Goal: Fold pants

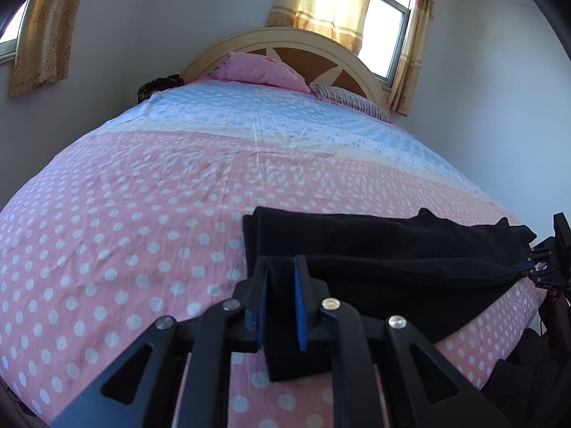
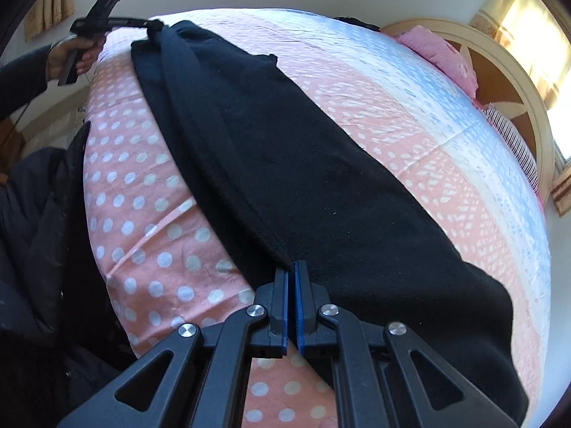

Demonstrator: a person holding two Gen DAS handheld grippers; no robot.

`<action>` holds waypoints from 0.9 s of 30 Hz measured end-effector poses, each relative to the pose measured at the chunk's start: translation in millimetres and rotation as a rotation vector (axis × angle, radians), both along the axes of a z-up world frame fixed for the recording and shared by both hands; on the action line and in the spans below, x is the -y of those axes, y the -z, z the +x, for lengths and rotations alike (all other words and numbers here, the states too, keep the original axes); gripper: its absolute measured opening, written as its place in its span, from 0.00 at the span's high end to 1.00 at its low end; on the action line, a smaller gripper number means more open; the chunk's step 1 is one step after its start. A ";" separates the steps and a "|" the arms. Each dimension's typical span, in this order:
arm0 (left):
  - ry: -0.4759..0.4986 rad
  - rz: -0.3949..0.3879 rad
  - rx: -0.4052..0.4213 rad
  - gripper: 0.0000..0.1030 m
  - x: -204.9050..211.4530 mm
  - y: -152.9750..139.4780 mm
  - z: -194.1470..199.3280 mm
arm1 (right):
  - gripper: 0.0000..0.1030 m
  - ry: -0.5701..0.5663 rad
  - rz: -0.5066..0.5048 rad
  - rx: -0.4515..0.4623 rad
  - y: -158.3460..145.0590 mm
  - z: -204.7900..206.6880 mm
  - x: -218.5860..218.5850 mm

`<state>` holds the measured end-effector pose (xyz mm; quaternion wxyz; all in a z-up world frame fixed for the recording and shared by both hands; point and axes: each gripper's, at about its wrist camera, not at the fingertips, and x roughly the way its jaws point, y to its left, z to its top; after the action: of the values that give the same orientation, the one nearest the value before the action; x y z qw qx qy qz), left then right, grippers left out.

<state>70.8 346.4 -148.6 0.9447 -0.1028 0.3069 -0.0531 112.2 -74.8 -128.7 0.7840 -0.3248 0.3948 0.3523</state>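
Note:
Black pants (image 2: 296, 164) lie lengthwise along the near edge of the bed, folded leg over leg. My left gripper (image 1: 281, 271) is shut on one end of the pants (image 1: 392, 249), a thick fold clamped between its blue pads. My right gripper (image 2: 291, 278) is shut on the other end's near edge, the pads nearly touching on thin cloth. In the left wrist view the right gripper (image 1: 531, 267) shows at the far right holding the cloth. In the right wrist view the left gripper (image 2: 142, 23) shows at the top left, held by a hand.
The bed (image 1: 142, 196) has a pink dotted and blue sheet. Pink pillows (image 1: 260, 69) and a striped pillow (image 1: 349, 101) lie by the curved headboard (image 1: 303, 37). Curtained windows (image 1: 389, 32) are behind. A person in dark clothes (image 2: 32, 232) stands at the bed's near side.

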 end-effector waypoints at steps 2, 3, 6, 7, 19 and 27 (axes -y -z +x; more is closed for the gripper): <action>-0.011 0.027 -0.002 0.70 -1.8 -1.3 -4.3 | 0.97 0.006 0.018 -0.017 -2.1 2.8 3.5; -0.025 0.039 -0.008 0.65 -5.3 -1.1 -6.0 | 0.97 0.010 0.022 -0.027 -0.7 5.3 4.9; -0.069 0.052 -0.022 0.48 -20.8 -0.7 -16.6 | 0.96 0.007 0.012 -0.030 2.1 5.9 3.6; -0.090 0.062 -0.032 0.47 -27.1 -0.4 -20.2 | 0.96 0.004 0.005 -0.020 2.9 1.7 3.6; -0.156 -0.022 -0.054 0.48 -39.4 -8.0 -23.5 | 0.94 -0.031 -0.046 0.022 -3.7 -19.1 1.6; -0.082 -0.058 -0.166 0.48 -12.6 1.3 36.0 | 0.94 -0.036 0.006 0.021 -11.7 -23.4 3.1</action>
<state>106.9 359.0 -149.9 0.9141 -0.1465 0.3779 -0.0144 88.8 -77.9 -117.0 0.7825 -0.3331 0.3797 0.3641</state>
